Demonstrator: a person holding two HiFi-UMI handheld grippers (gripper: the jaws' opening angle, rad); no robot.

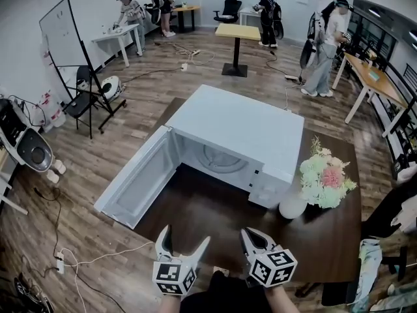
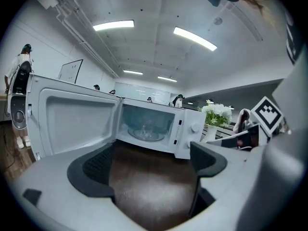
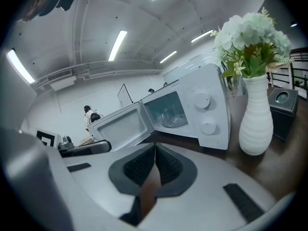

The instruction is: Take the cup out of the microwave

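Two grippers sit low at 6 o'clock in the head view, and neither holds anything. Your left gripper [image 1: 184, 241] has its jaws spread wide with only bare table [image 1: 215, 217] between them. Your right gripper [image 1: 250, 235] has its pads pressed together on nothing.

At 12 o'clock from both is the microwave [image 1: 242, 128], with its door [image 1: 139, 178] swung fully out toward 8 o'clock. The cup [image 3: 172, 115] is inside the cavity on the turntable [image 2: 144, 135], roughly centred and not yet touched.

It looks like clear glass, so treat it as stiff, slick, breakable and fairly light. It's small in every view, and I can't make out a handle.

It seems to stand upright, with its long axis vertical and its mouth at 12 o'clock, though the rim is hard to read. Take it across the side wall at mid-height with the wide left jaws, squeeze gently, and keep it level coming out.

Mind the white vase [image 3: 256, 114] of flowers at 4 o'clock from the microwave, just beside its control panel.
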